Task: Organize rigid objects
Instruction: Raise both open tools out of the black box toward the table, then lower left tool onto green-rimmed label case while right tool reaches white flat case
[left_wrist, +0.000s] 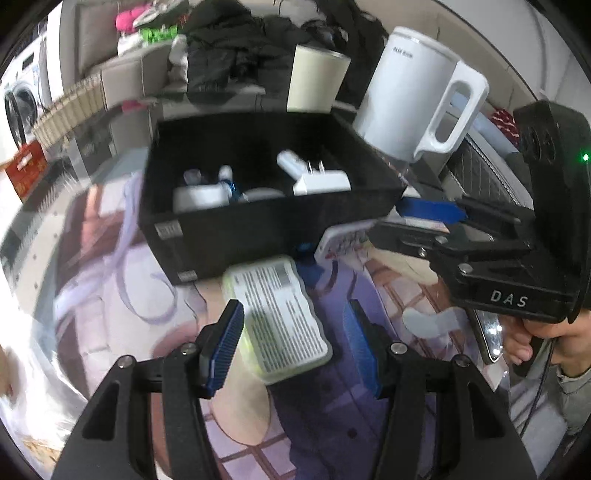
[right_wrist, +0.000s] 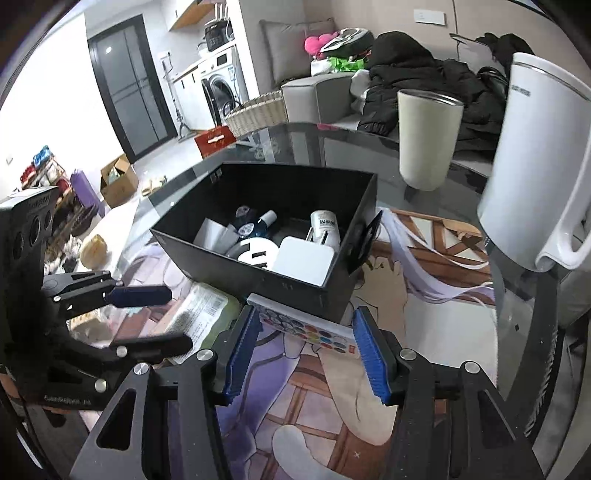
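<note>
A black open box stands on the printed mat and holds white chargers, a small bottle and other small items. A pale green flat pack with a printed label lies in front of the box. My left gripper is open, its blue pads on either side of the pack's near end, not closed on it. A flat white box with coloured dots lies against the black box's front. My right gripper is open around it.
A white electric kettle stands right of the black box. A cream tumbler stands behind it. A sofa piled with dark clothes lies beyond the glass table's far edge. A phone lies at the right.
</note>
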